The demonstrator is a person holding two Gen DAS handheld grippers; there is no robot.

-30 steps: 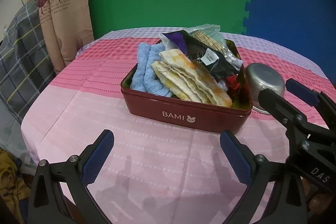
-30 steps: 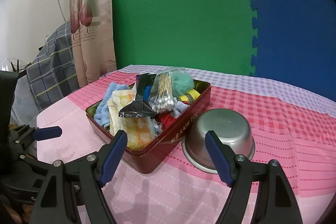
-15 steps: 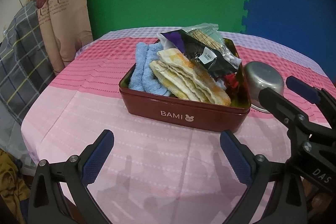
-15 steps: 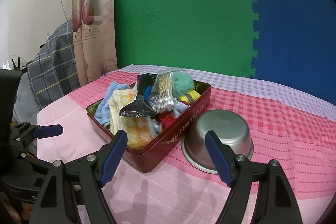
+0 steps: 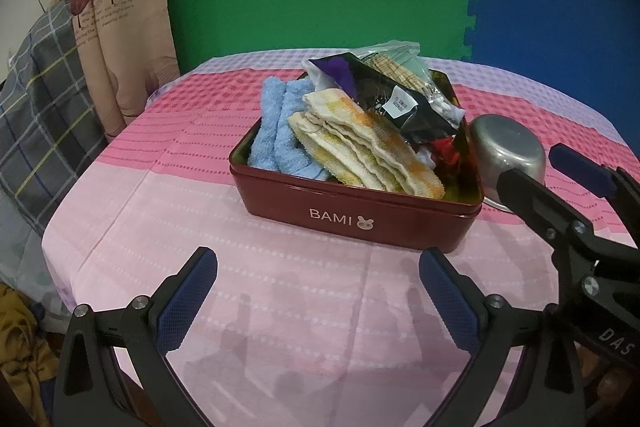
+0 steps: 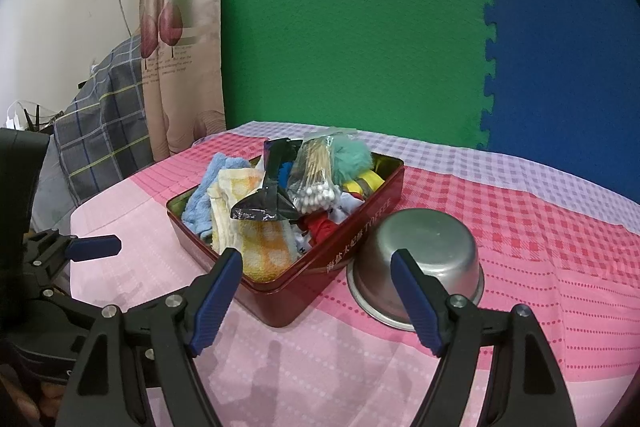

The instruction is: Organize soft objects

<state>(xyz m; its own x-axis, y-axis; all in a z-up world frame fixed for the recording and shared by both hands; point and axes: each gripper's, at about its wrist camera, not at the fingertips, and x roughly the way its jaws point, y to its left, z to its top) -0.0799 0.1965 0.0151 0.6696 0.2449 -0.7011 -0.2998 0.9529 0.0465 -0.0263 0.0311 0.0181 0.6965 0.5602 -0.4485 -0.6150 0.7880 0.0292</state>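
A dark red tin (image 5: 360,223) (image 6: 352,239) marked BAMI stands on the pink tablecloth. It holds a folded blue towel (image 5: 276,131) (image 6: 200,203), a yellow-orange striped cloth (image 5: 360,151) (image 6: 260,247), a black packet (image 5: 396,103) (image 6: 264,207), a bag of cotton swabs (image 6: 316,179), a teal pom-pom (image 6: 352,159) and red cloth (image 6: 320,227). My left gripper (image 5: 316,299) is open and empty, short of the tin's front. My right gripper (image 6: 316,295) is open and empty, near the tin's corner and the bowl.
An upturned steel bowl (image 5: 508,155) (image 6: 424,255) sits against the tin's right side. The right gripper (image 5: 568,203) shows at the right of the left wrist view; the left gripper (image 6: 80,251) shows at the left of the right wrist view. Green and blue foam mats stand behind; curtain and plaid fabric at left.
Both grippers have drifted slightly, so the tin sits a little lower and more central in the views. Jaws stay open; nothing in the tin has moved.
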